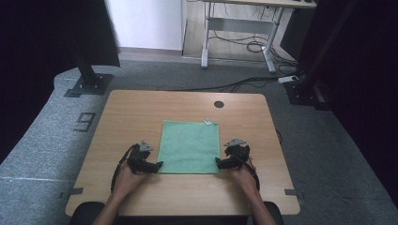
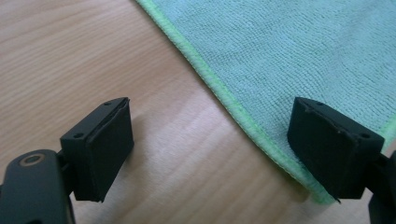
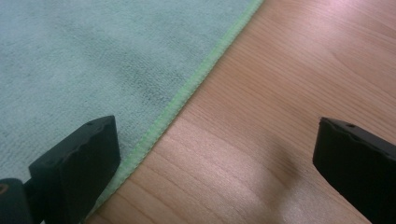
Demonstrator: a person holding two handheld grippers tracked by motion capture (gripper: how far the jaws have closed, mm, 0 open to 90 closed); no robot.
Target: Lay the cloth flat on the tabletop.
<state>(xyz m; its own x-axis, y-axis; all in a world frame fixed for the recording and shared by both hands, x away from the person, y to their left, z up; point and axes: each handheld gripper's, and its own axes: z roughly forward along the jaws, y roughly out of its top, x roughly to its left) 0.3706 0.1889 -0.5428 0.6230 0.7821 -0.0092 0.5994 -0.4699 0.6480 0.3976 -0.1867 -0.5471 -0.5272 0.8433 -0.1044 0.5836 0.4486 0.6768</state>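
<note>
A green cloth (image 1: 189, 146) lies flat in the middle of the wooden table (image 1: 141, 108), with a small white tag (image 1: 207, 122) at its far right corner. My left gripper (image 1: 157, 165) sits at the cloth's near left corner, open; in the left gripper view its jaws (image 2: 210, 149) straddle the cloth's bright green hem (image 2: 233, 107), one jaw over wood, the other over cloth. My right gripper (image 1: 218, 163) is at the near right corner, open as well. Its jaws (image 3: 215, 158) stand wide across the cloth's hem (image 3: 187, 93). Nothing is held.
A round dark grommet (image 1: 218, 104) sits near the table's far edge. Black frame posts (image 1: 89, 70) stand on the grey floor at the far left and right. A desk frame with cables (image 1: 239, 33) stands beyond the table.
</note>
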